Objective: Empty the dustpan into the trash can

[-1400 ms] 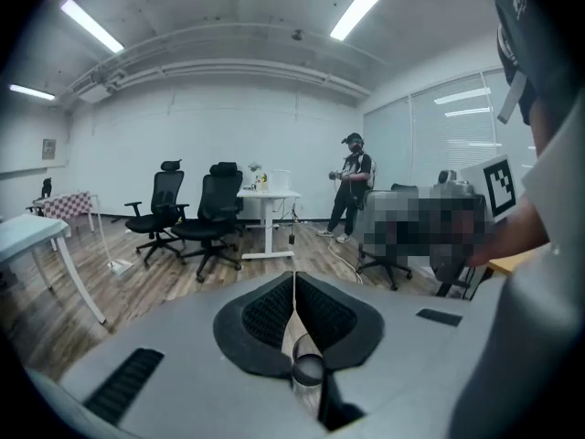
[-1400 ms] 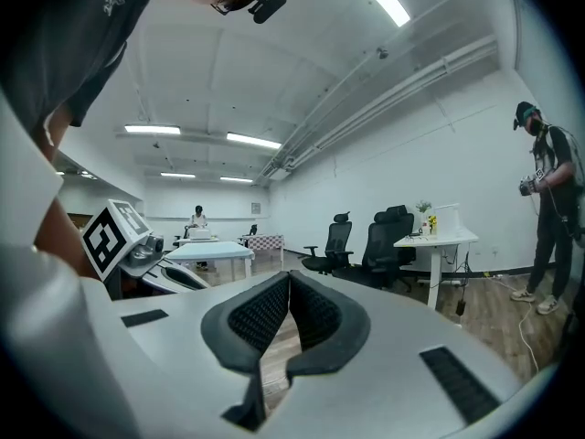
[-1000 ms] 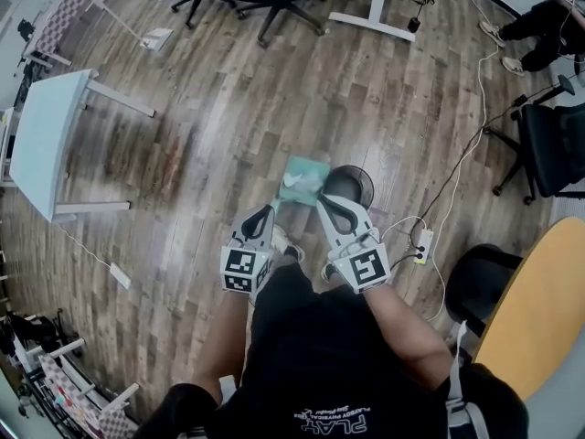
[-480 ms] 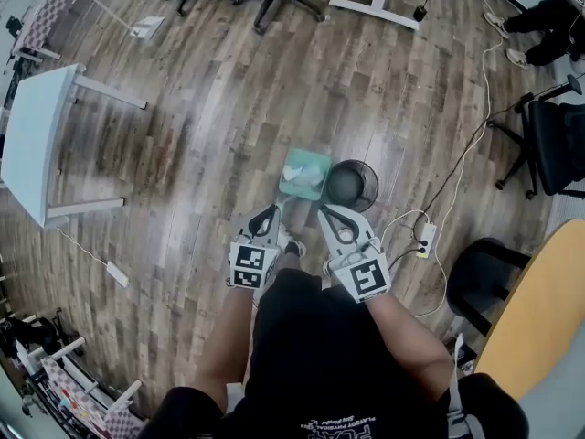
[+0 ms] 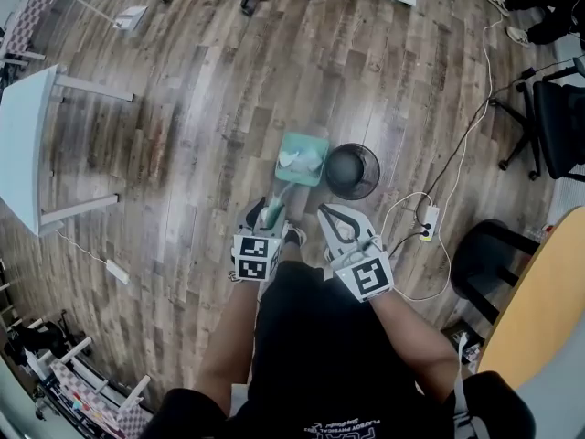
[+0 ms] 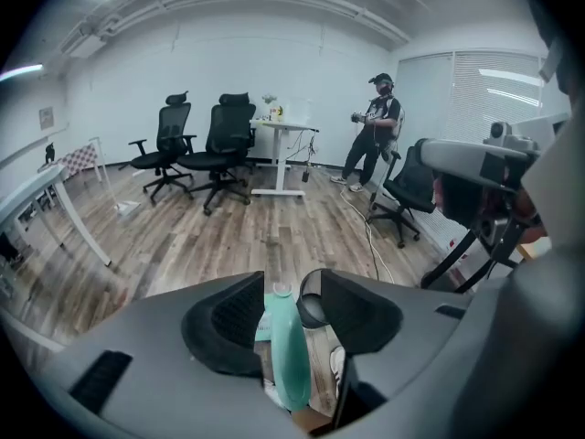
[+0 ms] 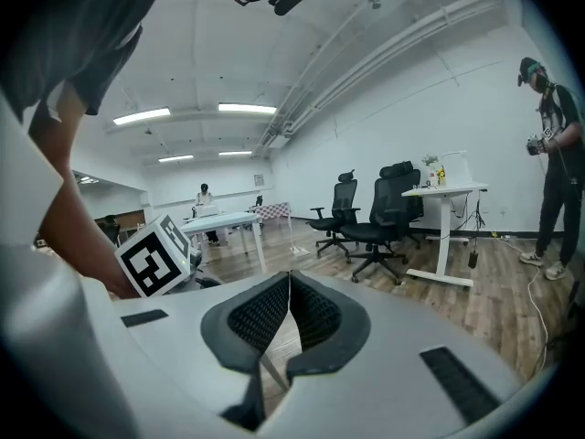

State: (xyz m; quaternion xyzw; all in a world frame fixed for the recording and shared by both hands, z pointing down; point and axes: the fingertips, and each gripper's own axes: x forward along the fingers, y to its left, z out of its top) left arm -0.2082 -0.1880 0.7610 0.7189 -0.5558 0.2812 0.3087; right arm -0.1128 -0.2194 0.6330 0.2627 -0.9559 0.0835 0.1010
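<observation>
1. The left tongs (image 6: 291, 286) have just been opening. Their own view shows the pads spread, with the teal handle (image 6: 285, 355) of the dustpan standing between them, nearer the left pad and clear of the right
2. The right tongs (image 7: 290, 282) are pressed together at the tips with nothing between them. Only their view shows the left tongs' marker cube (image 7: 151, 256) just beside them, and the ceiling lights (image 7: 247, 108)
3. Only the head view shows the whole dustpan (image 5: 303, 158). It sits on the wood floor (image 5: 201, 99) ahead of the person's feet with pale scraps in it, just beside the black trash can (image 5: 352, 171)
4. White print on the person's black shirt (image 5: 320, 355) is upside down and too blurred to read
5. Farther off, the left gripper view shows in full the black office chairs (image 6: 196, 149), a white table (image 6: 285, 140) and a standing person (image 6: 377, 126). The head view catches only their edges at its top
</observation>
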